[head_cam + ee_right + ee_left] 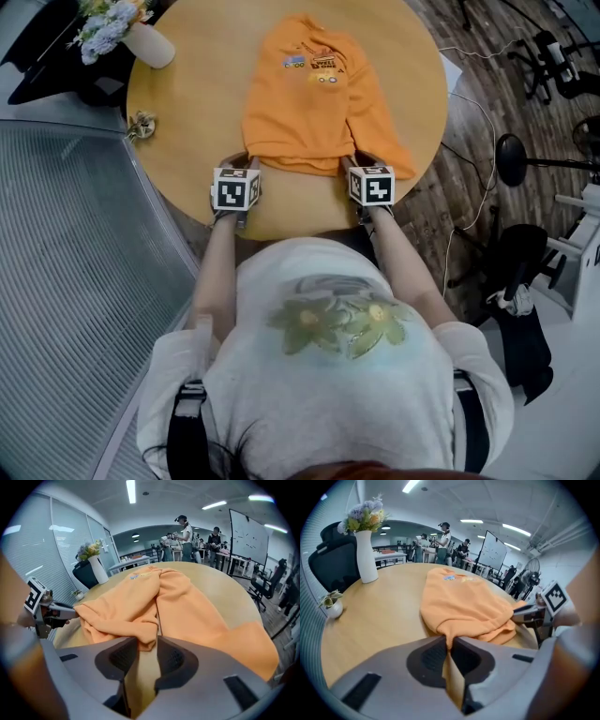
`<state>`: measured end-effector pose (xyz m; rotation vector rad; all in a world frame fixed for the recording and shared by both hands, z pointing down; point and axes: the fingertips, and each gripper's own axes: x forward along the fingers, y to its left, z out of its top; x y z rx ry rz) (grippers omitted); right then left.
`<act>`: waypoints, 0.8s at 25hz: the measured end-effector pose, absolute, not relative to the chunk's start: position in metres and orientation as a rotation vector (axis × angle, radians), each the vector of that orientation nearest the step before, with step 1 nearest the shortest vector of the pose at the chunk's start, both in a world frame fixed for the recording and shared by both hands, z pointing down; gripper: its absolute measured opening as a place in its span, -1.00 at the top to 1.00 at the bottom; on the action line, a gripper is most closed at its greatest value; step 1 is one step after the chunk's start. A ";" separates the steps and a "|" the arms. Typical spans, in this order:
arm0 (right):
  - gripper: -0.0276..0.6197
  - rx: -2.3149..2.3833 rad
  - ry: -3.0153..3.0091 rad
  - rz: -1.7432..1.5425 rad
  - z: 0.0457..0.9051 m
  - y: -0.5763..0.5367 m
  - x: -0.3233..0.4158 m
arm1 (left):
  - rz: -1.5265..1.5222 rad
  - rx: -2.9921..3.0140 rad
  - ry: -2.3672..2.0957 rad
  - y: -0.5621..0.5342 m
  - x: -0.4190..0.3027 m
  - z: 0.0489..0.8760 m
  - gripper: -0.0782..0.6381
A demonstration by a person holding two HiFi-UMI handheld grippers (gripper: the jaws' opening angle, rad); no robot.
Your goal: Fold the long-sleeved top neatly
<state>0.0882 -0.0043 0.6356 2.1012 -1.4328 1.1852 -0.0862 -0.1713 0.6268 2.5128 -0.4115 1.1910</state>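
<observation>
**Head view:** The orange long-sleeved top [314, 103] lies print-up on the round wooden table [187, 112]. Its collar points to the far edge and its hem lies along the near edge. The left gripper [242, 163] is at the hem's left corner and the right gripper [360, 163] at its right corner. One sleeve trails toward the near right edge; the other doesn't show. A white vase [150, 44] and a small plant pot [141, 124] stand by the left edge. The folding looks barely started: only the hem is being taken up, and the body and visible sleeve are unfolded.

**Left gripper view:** The left gripper's jaws are closed together, pinching a tuck of the hem.

**Right gripper view:** The right gripper's jaws stand somewhat apart. A bunched fold of hem sits between their tips, and it does not look clamped.

**Writing:** The chest print shows small vehicles, with no words legible. The cubes carry only black-and-white square patterns.
</observation>
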 end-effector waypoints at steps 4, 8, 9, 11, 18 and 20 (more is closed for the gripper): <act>0.81 2.174 -1.413 1.168 0.626 -0.005 0.102 | 1.029 2.563 -0.446 -0.188 -0.077 0.585 0.71; 0.82 2.353 -1.437 1.041 0.561 -0.009 0.131 | 0.926 2.663 -0.464 -0.206 -0.070 0.536 0.71; 0.82 2.393 -1.455 0.975 0.537 -0.012 0.137 | 0.900 2.689 -0.459 -0.207 -0.068 0.523 0.71; 0.82 2.456 -1.500 0.819 0.485 -0.016 0.145 | 0.859 2.737 -0.450 -0.206 -0.066 0.499 0.71; 0.31 2.116 -1.570 1.031 0.541 -0.005 0.090 | 1.254 2.571 -0.550 -0.200 -0.121 0.584 0.71; 0.31 2.007 -1.534 1.122 0.584 0.007 0.069 | 1.327 2.487 -0.555 -0.195 -0.138 0.615 0.71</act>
